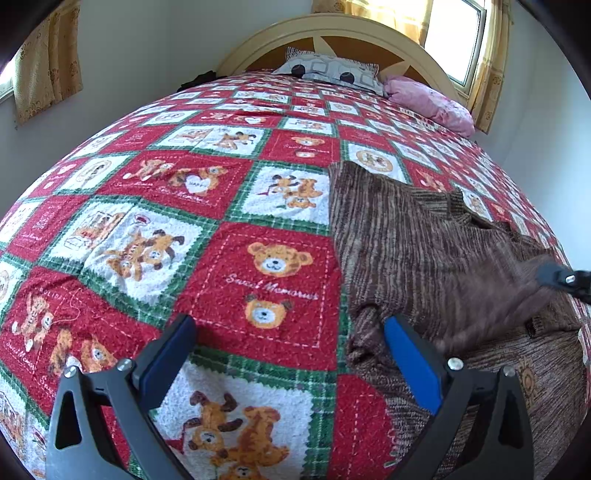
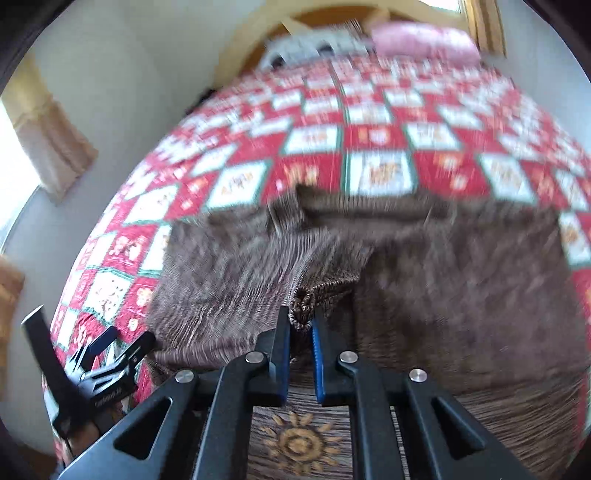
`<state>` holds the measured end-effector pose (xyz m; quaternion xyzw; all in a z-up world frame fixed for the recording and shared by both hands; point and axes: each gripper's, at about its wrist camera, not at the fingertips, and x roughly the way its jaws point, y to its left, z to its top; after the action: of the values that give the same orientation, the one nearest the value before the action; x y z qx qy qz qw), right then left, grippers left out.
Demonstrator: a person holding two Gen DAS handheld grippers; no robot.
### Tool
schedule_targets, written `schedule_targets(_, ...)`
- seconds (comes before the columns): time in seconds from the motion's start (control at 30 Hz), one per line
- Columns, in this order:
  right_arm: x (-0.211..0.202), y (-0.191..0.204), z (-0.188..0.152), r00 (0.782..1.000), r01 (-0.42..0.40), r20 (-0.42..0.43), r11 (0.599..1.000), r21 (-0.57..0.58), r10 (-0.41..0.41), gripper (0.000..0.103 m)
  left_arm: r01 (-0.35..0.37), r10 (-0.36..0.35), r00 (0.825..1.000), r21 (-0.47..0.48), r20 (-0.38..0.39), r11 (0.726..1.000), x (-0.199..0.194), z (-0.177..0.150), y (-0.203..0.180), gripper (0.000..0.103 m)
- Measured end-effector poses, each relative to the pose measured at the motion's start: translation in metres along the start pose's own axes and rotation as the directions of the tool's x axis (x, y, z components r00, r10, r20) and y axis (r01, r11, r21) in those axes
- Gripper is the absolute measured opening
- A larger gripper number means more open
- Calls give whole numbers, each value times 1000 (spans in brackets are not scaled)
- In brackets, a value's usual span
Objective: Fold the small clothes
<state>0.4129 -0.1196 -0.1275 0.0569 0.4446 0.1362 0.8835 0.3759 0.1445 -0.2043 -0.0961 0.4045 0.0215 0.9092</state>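
Observation:
A brown knitted garment (image 1: 424, 240) lies on the quilt at the right of the left wrist view; it fills the middle of the right wrist view (image 2: 461, 288), blurred by motion. My left gripper (image 1: 290, 339) is open and empty, just above the quilt; its right finger is at the garment's left edge. My right gripper (image 2: 301, 321) is shut on a bunched fold of the garment and holds it lifted. The right gripper's tip shows at the right edge of the left wrist view (image 1: 565, 280). The left gripper shows at the lower left of the right wrist view (image 2: 110, 350).
The bed carries a red, white and green teddy-bear quilt (image 1: 221, 229). A patterned pillow (image 1: 332, 70) and a pink pillow (image 1: 432, 103) lie by the headboard (image 1: 332, 26). Walls and curtained windows surround the bed. A brown cloth with a sun design (image 2: 299, 443) lies under the right gripper.

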Motion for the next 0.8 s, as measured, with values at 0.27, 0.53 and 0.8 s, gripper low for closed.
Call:
schedule_targets(0.27,9,-23,-48,988,126,-72,976,-175,-140,9,36,-36,999,10,1,999,-2,-1,-1,103)
schedule_targets(0.53,-2,-50,-19,1000,17,-16,999,-27,-17,53,82,-82,997,-13,14,997,-5,-1,4,103)
schedule_targets(0.8,61,-45,19,992,37,-122,999,26,-34,44,116,-115,993,-44,26,992,-7,-1,9,103)
